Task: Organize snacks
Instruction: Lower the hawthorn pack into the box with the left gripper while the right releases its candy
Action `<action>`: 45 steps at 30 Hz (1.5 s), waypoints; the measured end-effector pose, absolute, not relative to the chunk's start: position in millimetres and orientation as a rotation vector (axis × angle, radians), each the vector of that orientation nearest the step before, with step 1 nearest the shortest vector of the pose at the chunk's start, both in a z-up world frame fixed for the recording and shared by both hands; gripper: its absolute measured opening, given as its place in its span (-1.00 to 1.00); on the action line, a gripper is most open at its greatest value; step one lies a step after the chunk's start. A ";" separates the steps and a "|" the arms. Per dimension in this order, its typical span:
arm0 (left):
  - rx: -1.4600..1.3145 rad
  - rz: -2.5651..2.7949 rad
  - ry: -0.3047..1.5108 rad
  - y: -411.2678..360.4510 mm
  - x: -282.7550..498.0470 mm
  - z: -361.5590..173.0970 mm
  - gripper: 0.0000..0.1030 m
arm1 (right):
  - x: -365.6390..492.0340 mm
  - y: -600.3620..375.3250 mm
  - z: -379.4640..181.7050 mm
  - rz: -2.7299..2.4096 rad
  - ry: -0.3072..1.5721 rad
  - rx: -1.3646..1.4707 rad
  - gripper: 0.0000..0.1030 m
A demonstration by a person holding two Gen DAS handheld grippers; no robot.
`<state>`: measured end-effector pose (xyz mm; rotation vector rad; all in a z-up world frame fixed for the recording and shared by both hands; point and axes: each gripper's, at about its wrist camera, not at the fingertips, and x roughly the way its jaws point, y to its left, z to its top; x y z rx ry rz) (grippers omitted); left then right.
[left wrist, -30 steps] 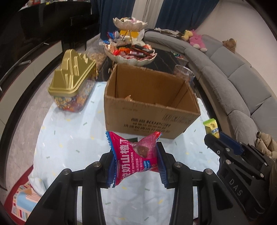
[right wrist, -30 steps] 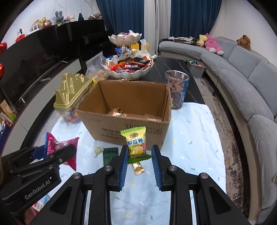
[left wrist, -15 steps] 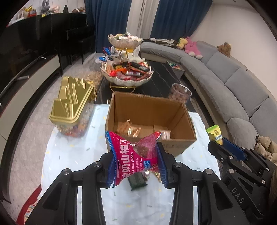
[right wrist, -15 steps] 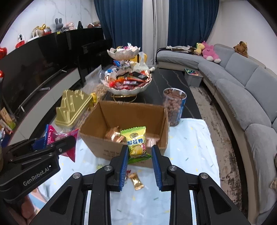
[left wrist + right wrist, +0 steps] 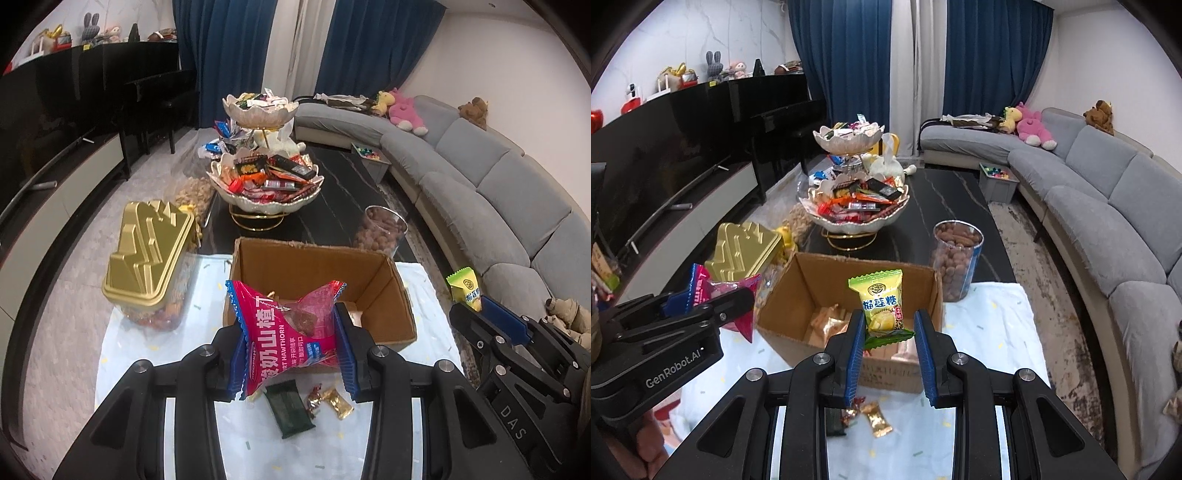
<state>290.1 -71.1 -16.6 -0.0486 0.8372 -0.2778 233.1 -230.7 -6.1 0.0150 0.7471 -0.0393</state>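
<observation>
The open-topped brown cardboard box (image 5: 321, 295) stood clear from above, flanked left by a gold-lidded candy jar (image 5: 147, 254) and far right by a clear nut-filled jar (image 5: 956, 258); a tiered snack bowl (image 5: 855, 206) rose beyond.

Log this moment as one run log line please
left gripper: jaws shut on red hawthorn packet | right gripper: jaws shut on green durian candy | both above cardboard box | loose candies on tablecloth
</observation>
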 end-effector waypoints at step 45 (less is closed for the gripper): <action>-0.026 -0.275 0.932 -94.3 394.1 -80.3 -0.16 | 335.4 -246.4 -63.3 -0.029 0.831 0.028 -0.44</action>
